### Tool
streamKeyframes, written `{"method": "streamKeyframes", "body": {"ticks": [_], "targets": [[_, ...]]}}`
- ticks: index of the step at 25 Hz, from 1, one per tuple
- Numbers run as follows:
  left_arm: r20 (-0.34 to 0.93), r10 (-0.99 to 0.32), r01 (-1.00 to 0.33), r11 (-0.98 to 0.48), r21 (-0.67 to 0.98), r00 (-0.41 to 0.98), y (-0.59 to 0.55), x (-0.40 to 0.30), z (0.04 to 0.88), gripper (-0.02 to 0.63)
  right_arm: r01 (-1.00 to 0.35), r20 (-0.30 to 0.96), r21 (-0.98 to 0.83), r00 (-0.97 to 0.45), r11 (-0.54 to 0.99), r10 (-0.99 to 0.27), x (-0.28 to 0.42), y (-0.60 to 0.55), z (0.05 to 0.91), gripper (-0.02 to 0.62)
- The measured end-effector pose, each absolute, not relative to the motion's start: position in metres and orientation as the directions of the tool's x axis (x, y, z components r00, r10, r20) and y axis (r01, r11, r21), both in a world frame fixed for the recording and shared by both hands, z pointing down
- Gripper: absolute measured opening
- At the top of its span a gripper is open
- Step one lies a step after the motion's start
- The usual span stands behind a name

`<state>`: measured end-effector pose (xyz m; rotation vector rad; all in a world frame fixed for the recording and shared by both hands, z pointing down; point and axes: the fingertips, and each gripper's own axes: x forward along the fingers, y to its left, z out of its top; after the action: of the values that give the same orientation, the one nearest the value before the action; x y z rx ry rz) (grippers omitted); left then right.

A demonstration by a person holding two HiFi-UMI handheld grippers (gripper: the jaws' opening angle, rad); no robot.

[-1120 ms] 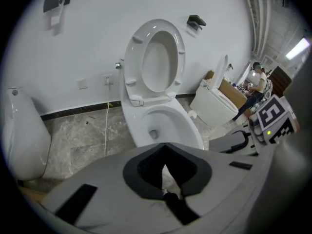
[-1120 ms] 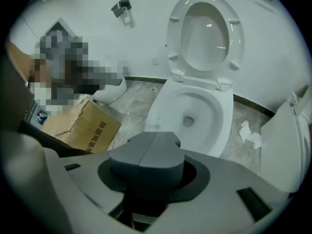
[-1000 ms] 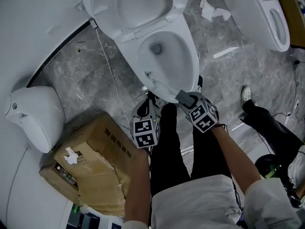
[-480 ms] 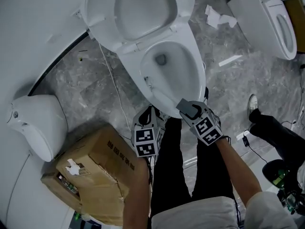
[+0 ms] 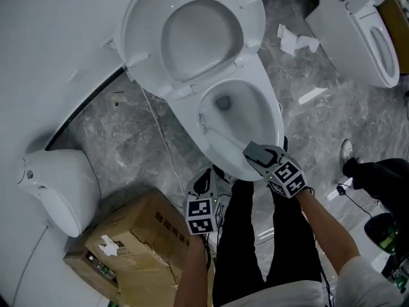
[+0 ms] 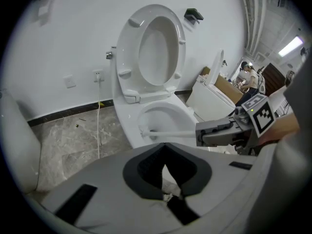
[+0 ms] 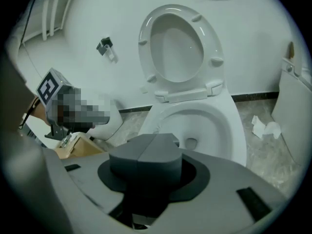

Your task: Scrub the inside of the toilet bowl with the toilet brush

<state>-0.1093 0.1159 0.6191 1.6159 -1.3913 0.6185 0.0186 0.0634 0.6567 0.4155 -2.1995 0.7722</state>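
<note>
The white toilet bowl (image 5: 271, 117) stands with its lid and seat (image 5: 201, 31) raised. My right gripper (image 5: 254, 151) hangs over the bowl's near rim, shut on the white handle of the toilet brush (image 5: 223, 135). The handle reaches across the bowl, and the brush head rests low against its left inner wall (image 6: 145, 130). From the left gripper view, the right gripper (image 6: 210, 133) clamps that handle (image 6: 170, 133). My left gripper (image 5: 203, 181) hangs lower by the toilet's base, shut with nothing in it (image 6: 164, 150). In the right gripper view the jaws (image 7: 148, 147) hide the brush.
A cardboard box (image 5: 137, 242) lies near left, beside a white ceramic piece (image 5: 61, 187). A second toilet (image 5: 364, 31) stands at the top right, with crumpled paper (image 5: 297, 40) on the marble floor. A thin white cord (image 5: 156, 130) runs down beside the bowl. Another person's shoe (image 5: 348, 149) shows at the right.
My right gripper has moved a little further over the bowl's near rim with the brush and rolled slightly. My left gripper has sunk a little by the toilet's base.
</note>
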Motion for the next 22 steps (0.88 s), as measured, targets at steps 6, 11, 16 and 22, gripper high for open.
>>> {"method": "streamKeyframes", "body": {"ticks": [6, 11, 16, 22], "targets": [[0.825, -0.501, -0.955, -0.005, 0.298, 0.260, 0.113, -0.115, 0.625, 0.026, -0.590, 0.695, -0.457, -0.704, 0.666, -0.148, 0.010, 0.039, 0.672, 0.186], [0.825, -0.484, -0.944, -0.005, 0.329, 0.291, 0.112, -0.111, 0.626, 0.026, -0.655, 0.663, -0.496, -0.709, 0.570, -0.239, 0.011, 0.016, 0.672, 0.178], [0.824, -0.482, -0.946, -0.032, 0.323, 0.298, 0.102, -0.107, 0.622, 0.026, -0.702, 0.663, -0.486, -0.684, 0.521, -0.303, 0.018, -0.011, 0.670, 0.176], [0.822, -0.469, -0.944, -0.094, 0.317, 0.323, 0.094, -0.089, 0.617, 0.026, -0.755, 0.663, -0.465, -0.643, 0.462, -0.383, 0.036, -0.028, 0.664, 0.175]]}}
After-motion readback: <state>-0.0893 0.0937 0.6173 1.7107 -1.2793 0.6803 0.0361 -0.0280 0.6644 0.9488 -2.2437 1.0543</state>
